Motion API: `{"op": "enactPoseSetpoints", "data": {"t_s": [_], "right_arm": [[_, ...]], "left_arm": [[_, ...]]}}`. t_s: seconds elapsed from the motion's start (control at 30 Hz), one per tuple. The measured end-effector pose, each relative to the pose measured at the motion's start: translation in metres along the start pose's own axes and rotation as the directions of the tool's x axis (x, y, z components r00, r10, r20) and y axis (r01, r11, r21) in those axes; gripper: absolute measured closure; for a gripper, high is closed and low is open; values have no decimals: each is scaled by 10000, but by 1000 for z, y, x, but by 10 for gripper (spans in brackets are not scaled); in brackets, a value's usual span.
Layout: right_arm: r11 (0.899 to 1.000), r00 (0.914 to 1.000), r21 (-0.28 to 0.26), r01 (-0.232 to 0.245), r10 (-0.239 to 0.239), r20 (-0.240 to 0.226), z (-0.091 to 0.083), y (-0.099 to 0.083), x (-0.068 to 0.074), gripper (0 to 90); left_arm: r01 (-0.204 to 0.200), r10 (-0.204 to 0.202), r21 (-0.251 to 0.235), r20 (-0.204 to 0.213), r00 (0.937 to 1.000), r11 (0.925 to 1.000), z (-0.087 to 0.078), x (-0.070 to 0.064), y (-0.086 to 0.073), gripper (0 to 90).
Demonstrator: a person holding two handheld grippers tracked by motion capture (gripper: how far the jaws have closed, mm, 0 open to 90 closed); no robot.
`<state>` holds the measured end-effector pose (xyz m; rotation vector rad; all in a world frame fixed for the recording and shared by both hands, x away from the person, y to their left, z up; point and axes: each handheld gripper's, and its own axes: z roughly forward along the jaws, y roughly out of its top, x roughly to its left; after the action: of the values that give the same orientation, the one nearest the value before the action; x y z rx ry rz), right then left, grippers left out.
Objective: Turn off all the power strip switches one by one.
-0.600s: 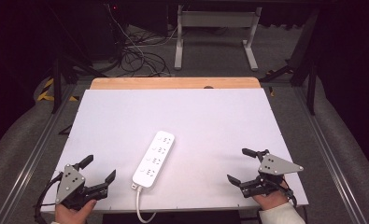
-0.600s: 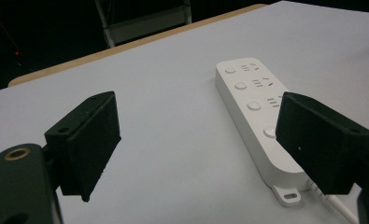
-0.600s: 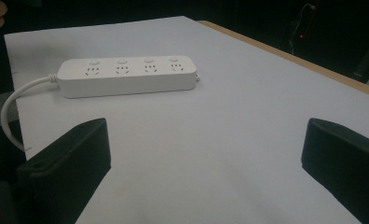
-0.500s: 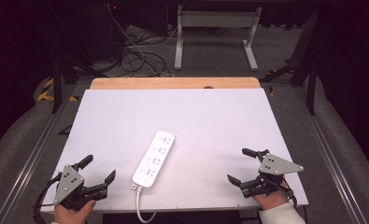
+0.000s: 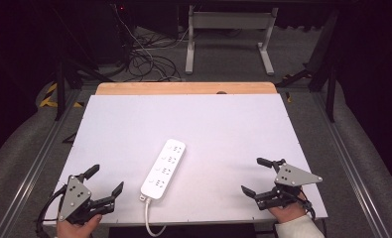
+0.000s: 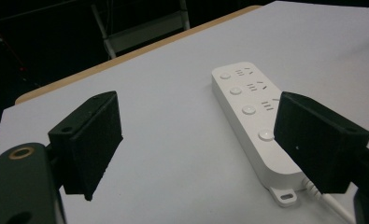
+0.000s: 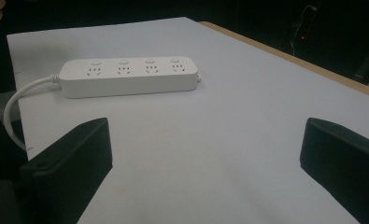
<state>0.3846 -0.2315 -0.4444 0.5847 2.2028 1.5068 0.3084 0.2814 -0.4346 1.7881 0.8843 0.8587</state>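
**Operator:** Left gripper [image 5: 103,181] sits at the lower left of the high view, jaws spread wide and holding nothing. Right gripper [image 5: 257,176] is at the lower right, also spread and empty. Both rest low over the white table [image 5: 223,129].

**Observer:** And the thing you're going for?

**Operator:** White power strip [image 5: 163,168], lying flat just below the centre of the high view, running diagonally, sockets facing up. Its cord [image 5: 147,218] leaves the near end and drops over the bottom edge of the table. It's nearer my left gripper; in the left gripper view it lies right of centre [image 6: 254,116], partly behind the right-hand jaw. In the right gripper view it's at the upper left [image 7: 128,74], well apart from the jaws.

**Observer:** How do you expect it to handle?

**Operator:** I'd judge it a rigid plastic shell, light to moderate in weight, not fragile. The casing looks smooth and glossy, so I expect it to be slippery under the pads. The cord is the soft part; it may drag or tug as the body moves.

**Observer:** Where would you take hold?

**Operator:** Across the narrow width, pads on the two long side walls, somewhere near the middle so it doesn't tip. The jaws look wide enough for that. I'd avoid the rounded ends and the cord.
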Motion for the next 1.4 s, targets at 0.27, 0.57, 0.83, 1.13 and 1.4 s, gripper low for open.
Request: {"op": "enactPoseSetpoints", "data": {"t_s": [0.27, 0.57, 0.83, 1.13, 1.4], "right_arm": [[10000, 10000, -1, 44, -44, -53, 1, 0, 1, 30], [9999, 9999, 62, 91, -91, -75, 2, 0, 2, 30], [9999, 9997, 102, 60, -57, -253, 4, 0, 1, 30], [9999, 9987, 110, -46, 51, -507, 6, -1, 0, 30], [9998, 9975, 139, -111, 121, -690, 7, -1, -1, 29]], "left_arm": [[1147, -1178, 417, 823, 9896, 9925, -4, 4, 12, 255], [1241, -1286, 484, 1052, 9861, 9911, -1, 9, 22, 325], [1055, -1131, 670, 1226, 9860, 9922, 13, 1, 34, 323], [617, -731, 794, 1491, 9861, 9949, 35, -2, 44, 325], [501, -656, 914, 1753, 9823, 9946, 50, -9, 52, 324]]}}
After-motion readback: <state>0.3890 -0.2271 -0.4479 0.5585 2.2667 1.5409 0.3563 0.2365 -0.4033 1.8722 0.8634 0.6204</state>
